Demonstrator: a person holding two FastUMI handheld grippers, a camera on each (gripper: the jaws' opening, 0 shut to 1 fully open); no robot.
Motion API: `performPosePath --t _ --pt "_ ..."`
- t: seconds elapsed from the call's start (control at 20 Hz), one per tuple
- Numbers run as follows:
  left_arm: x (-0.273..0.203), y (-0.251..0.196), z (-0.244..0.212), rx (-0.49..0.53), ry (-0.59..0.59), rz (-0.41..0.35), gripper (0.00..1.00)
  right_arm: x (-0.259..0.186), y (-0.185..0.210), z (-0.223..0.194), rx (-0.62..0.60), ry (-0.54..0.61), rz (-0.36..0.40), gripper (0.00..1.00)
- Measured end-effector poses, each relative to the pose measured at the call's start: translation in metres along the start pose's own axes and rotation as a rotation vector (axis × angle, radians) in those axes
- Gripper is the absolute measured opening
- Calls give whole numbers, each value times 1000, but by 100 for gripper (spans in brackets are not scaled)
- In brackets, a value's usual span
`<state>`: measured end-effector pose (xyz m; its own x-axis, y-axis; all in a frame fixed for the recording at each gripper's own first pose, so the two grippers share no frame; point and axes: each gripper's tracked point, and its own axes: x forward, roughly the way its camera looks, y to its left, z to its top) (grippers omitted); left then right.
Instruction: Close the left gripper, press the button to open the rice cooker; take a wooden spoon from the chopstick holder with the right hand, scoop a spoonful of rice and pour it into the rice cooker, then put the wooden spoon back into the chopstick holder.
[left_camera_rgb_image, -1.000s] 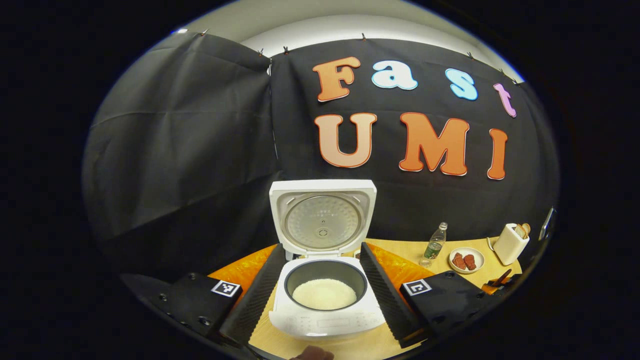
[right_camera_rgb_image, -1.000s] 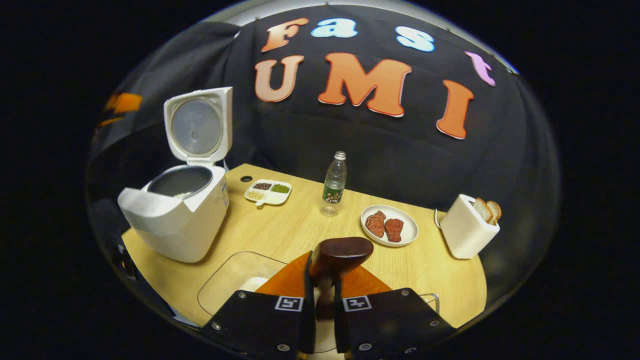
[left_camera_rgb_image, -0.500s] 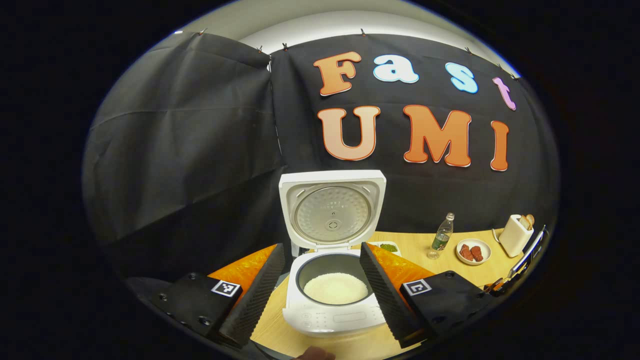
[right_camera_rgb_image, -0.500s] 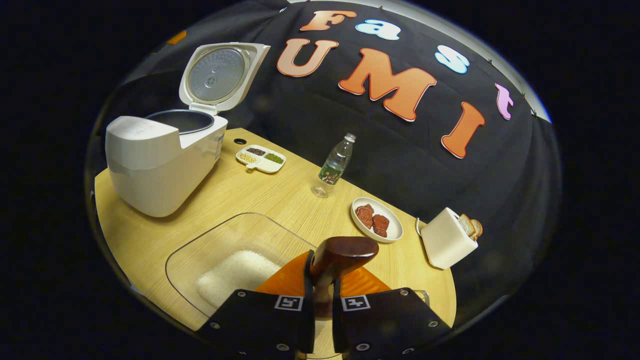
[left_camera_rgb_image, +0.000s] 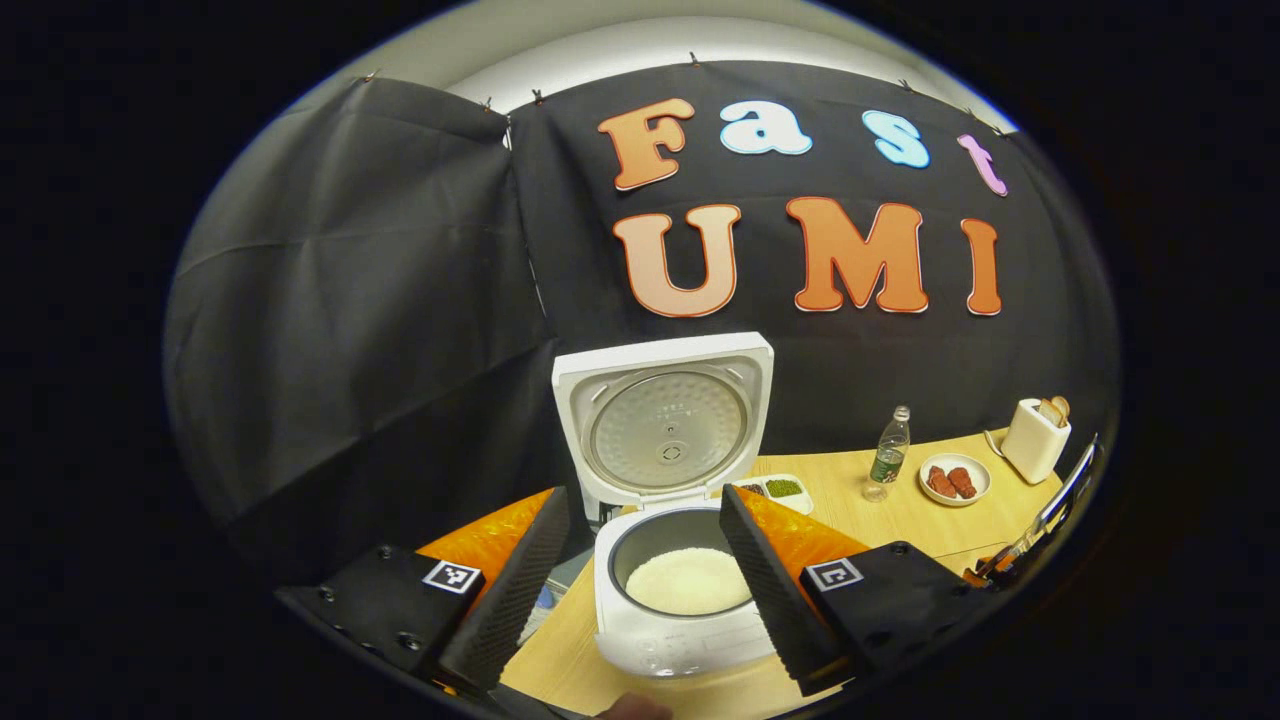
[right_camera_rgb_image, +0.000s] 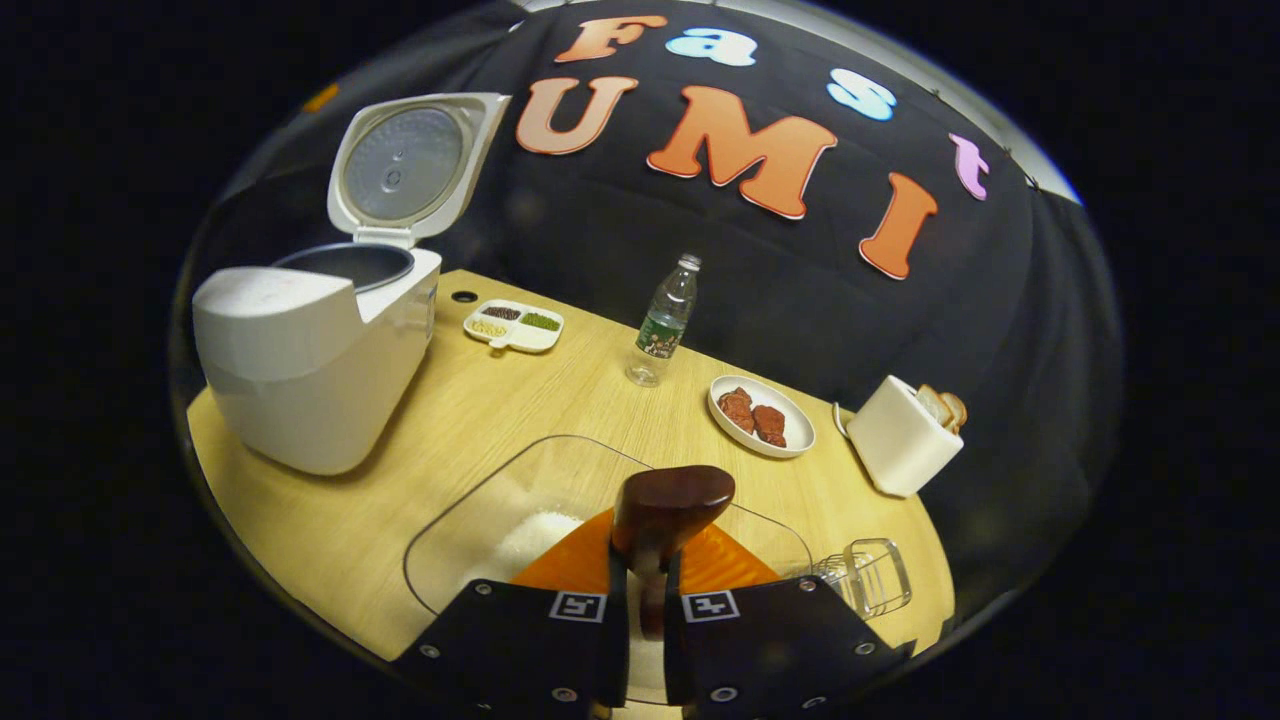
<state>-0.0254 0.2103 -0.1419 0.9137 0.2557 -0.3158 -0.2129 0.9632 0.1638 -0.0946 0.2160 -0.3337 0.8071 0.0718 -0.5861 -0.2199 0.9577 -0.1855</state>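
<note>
Rice cooker, lid up, at table's left edge; right gripper clamps wooden spoon over rice container; left gripper open; next: return spoon to holder.

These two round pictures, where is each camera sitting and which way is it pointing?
Left gripper view: rides on the left gripper, looking forward between its wide-apart jaws into the open rice cooker, rice in its pot.
Right gripper view: rides on the right gripper, jaws clamped on the wooden spoon, above the clear rice container.
Both share the rice cooker, water bottle, plate of meat and toaster.
</note>
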Motion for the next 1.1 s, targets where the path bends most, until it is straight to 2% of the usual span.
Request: performPosePath --t 0.3,0.75,0.85,0.9,1.1 --pt "11 6 -4 -1 12 -26 100 4 27 11 340 46 104 13" --pt "14 8 -6 -4 23 -20 100 25 25 7 728 186 211 13" --pt "15 5 -5 -3 19 -18 100 26 26 4 798 211 238 10" --pt "14 3 -4 -4 19 -19 100 25 29 2 821 226 253 13" --pt "14 -9 -2 -3 20 -33 100 23 36 -2 903 270 341 13"
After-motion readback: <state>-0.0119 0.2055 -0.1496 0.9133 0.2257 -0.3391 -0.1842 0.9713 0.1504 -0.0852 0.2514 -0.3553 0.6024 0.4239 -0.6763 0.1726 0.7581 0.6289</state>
